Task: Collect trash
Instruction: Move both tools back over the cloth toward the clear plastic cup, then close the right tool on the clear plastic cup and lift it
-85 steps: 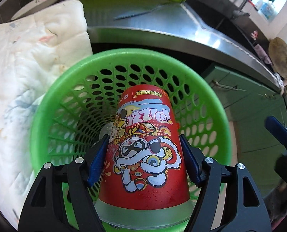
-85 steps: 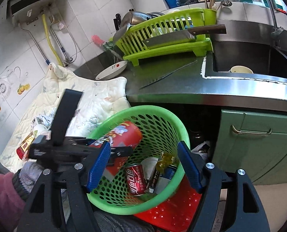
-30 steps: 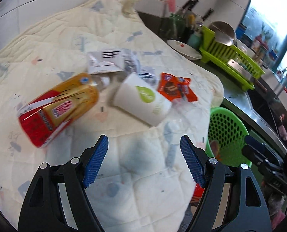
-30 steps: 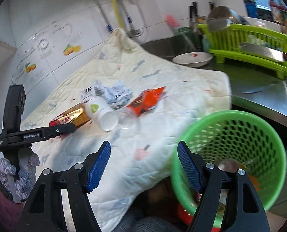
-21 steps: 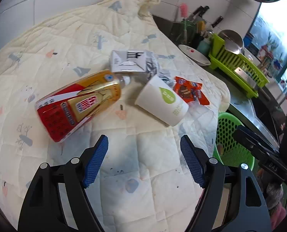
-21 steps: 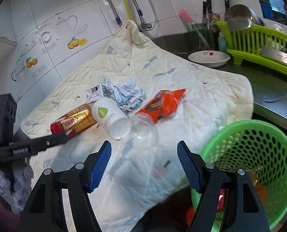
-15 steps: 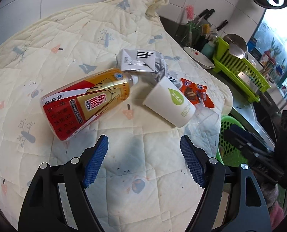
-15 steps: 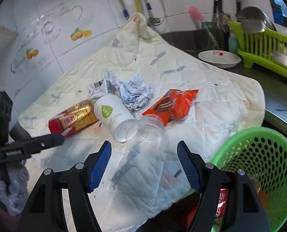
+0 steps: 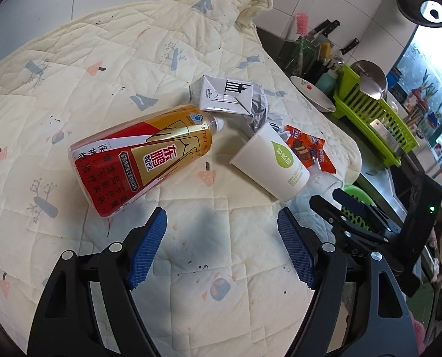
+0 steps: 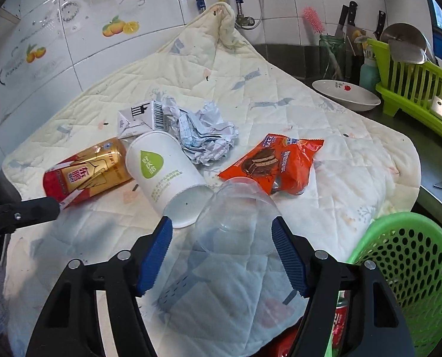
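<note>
we bring our right gripper (image 10: 221,239) astride the clear plastic cup (image 10: 235,217), which lies on its side on the quilted mat (image 10: 280,95) just beside the white paper cup (image 10: 164,172). its jaws have just been closing yet still stand apart from the thin, glossy wall. our left gripper (image 9: 222,248) gapes wide and empty short of the foil-labelled drink bottle (image 9: 140,157), while the perforated green basket (image 10: 411,270) waits at the mat's edge.

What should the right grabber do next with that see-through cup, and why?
Probably ease forward a little, then squeeze. The clear cup lies on its side between the right gripper fingers, which have just been closing but don't press on it yet. The green basket waits close by.
</note>
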`<state>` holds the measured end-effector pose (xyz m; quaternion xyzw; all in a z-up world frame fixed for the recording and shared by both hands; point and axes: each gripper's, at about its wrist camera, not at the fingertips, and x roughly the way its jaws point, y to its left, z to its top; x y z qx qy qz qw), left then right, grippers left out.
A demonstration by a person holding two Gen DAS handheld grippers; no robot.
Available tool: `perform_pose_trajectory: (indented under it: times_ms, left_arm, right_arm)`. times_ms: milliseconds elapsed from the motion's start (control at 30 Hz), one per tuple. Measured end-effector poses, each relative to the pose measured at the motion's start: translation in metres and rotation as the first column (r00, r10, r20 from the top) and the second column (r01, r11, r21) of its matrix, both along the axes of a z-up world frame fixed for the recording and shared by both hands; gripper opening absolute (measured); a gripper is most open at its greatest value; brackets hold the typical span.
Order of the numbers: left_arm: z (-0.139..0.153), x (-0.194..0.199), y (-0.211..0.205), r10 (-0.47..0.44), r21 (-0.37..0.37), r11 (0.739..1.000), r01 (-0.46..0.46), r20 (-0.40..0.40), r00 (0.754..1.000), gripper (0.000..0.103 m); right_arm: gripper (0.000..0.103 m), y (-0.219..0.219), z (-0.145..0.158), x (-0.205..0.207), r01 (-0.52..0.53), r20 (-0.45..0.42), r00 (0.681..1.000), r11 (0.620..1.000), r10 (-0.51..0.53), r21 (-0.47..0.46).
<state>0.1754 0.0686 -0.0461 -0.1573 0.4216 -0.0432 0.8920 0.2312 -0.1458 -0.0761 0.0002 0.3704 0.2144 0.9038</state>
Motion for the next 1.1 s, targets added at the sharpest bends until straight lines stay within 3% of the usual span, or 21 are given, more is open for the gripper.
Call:
perform_pose_trajectory:
  times_ms: [233,500,633,700,767,867,1100]
  left_arm:
    - [-0.003,0.003,-0.001,0.005,-0.013,1.000,-0.005,-0.011,1.000,0.076]
    - [-0.004,0.009,-0.005,0.001,-0.044,0.999,-0.002,-0.022,1.000,0.076]
    - [-0.003,0.013,-0.010,0.002,-0.059,0.998,-0.004,-0.029,1.000,0.076]
    - [-0.002,0.013,-0.012,0.004,-0.063,0.998,-0.006,-0.028,1.000,0.076]
    - [-0.003,0.014,-0.012,0.005,-0.066,0.998,-0.007,-0.031,1.000,0.076]
    - [-0.008,0.015,-0.011,0.010,-0.074,0.997,-0.013,-0.046,0.999,0.076]
    - [-0.013,0.017,-0.008,0.011,-0.083,0.996,-0.016,-0.058,0.998,0.076]
  right_arm:
    - [0.059,0.000,-0.007,0.008,0.016,-0.007,1.000,1.000,-0.017,-0.016]
    - [0.033,-0.008,-0.010,0.008,0.015,-0.027,1.000,0.999,-0.014,0.030]
    - [0.032,-0.012,-0.009,0.005,0.000,-0.035,0.999,0.999,0.001,0.052]
    - [0.042,-0.018,-0.008,0.002,0.000,-0.041,0.999,0.998,0.002,0.070]
    - [0.043,-0.021,-0.006,-0.001,0.003,-0.037,0.999,0.997,-0.001,0.074]
    - [0.062,-0.026,-0.002,-0.006,0.008,-0.010,1.000,0.998,-0.007,0.064]
    - [0.080,-0.028,-0.001,0.003,-0.003,0.009,1.000,0.999,0.002,0.051]
